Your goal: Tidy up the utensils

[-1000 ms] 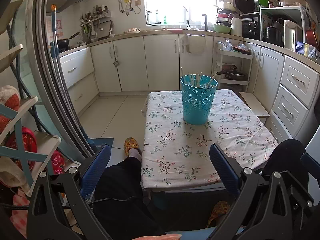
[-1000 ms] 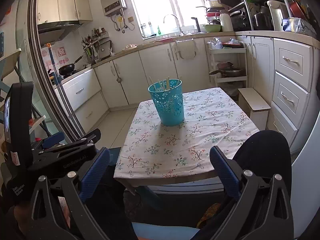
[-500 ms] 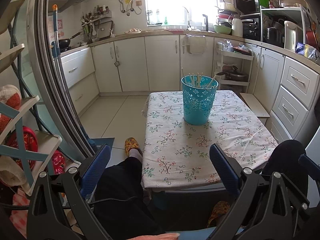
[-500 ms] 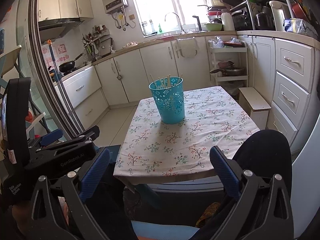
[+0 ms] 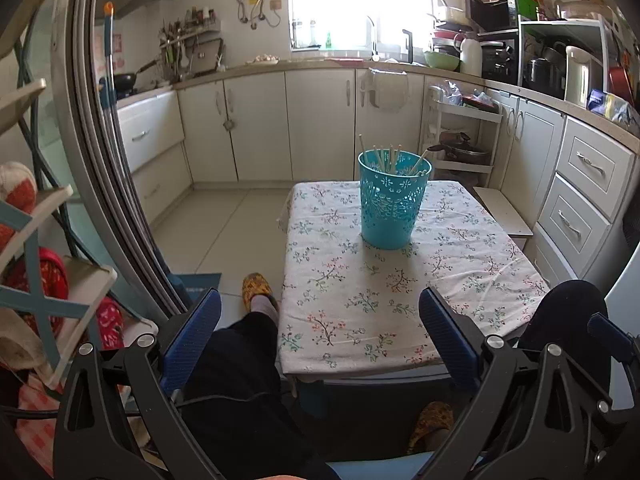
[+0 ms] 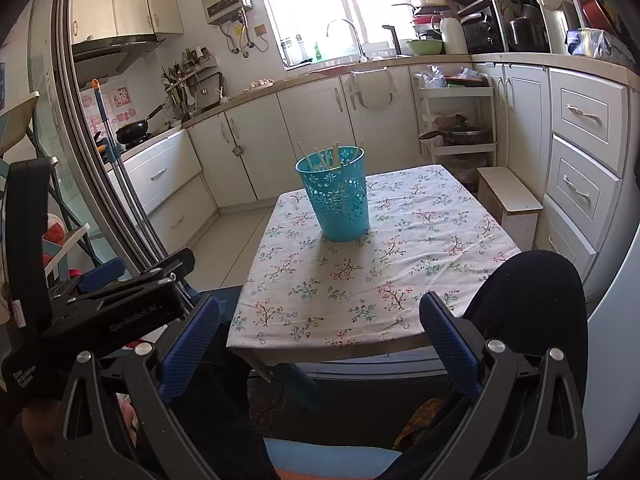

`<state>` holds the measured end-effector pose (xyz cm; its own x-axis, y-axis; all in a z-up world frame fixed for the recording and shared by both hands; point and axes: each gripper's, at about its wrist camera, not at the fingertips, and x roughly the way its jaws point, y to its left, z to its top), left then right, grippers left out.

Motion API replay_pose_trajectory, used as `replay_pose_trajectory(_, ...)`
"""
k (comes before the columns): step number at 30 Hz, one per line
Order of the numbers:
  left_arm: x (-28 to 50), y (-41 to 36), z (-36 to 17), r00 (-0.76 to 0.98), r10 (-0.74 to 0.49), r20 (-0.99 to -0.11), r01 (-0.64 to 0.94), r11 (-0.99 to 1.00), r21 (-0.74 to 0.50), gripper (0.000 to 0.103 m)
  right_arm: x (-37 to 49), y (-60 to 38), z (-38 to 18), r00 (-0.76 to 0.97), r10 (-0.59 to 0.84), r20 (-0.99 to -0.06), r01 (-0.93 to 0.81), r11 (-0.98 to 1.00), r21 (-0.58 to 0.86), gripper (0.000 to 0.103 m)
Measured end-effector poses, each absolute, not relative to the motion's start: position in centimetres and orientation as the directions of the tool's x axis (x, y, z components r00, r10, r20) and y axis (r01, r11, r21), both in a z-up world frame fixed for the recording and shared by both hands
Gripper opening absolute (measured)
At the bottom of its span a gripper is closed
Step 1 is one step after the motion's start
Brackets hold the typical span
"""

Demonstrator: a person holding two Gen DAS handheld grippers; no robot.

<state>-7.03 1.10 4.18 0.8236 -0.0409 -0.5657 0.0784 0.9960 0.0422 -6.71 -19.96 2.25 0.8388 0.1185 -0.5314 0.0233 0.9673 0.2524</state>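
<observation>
A teal perforated holder point(image 5: 394, 200) stands upright on the floral tablecloth point(image 5: 384, 300), toward the table's far side. Several chopsticks point(image 5: 387, 158) and a spoon handle stick out of its top. It also shows in the right wrist view point(image 6: 335, 193) with the chopsticks point(image 6: 329, 155). My left gripper point(image 5: 320, 320) is open and empty, held low in front of the table's near edge. My right gripper point(image 6: 320, 328) is open and empty too, near the same edge. The left gripper's body point(image 6: 100, 312) shows at the left of the right wrist view.
The person's black-trousered legs point(image 5: 240, 360) sit at the table's near edge. White cabinets point(image 5: 320, 120) and drawers point(image 5: 584, 196) line the back and right. A small white stool point(image 6: 510, 200) stands right of the table. A sliding door frame point(image 5: 100, 160) and a shelf rack point(image 5: 36, 280) are on the left.
Both grippers have shifted slightly, so the table and holder sit a little differently in view. Both stay open and empty.
</observation>
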Motion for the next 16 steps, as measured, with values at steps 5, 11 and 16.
replay_pose_trajectory(5,-7.3,0.2,4.2,0.825,-0.036,-0.563,0.098,0.992,0.081,0.095,-6.8,-20.0,2.2,0.838,0.12,-0.533,0.024,0.967,0.254,0.096)
replay_pose_trajectory(11,-7.1,0.3,4.1,0.817,-0.039,-0.575,0.102,0.992,0.077,0.095,-6.7,-20.0,2.1,0.836,0.115,-0.536,0.028,0.968,0.251,0.096)
replay_pose_trajectory(16,-6.1,0.5,3.9,0.809,-0.035,-0.586,0.096,0.993,0.072,0.095,-5.9,-20.1,1.6,0.827,0.098,-0.554,0.053,0.966,0.251,0.096)
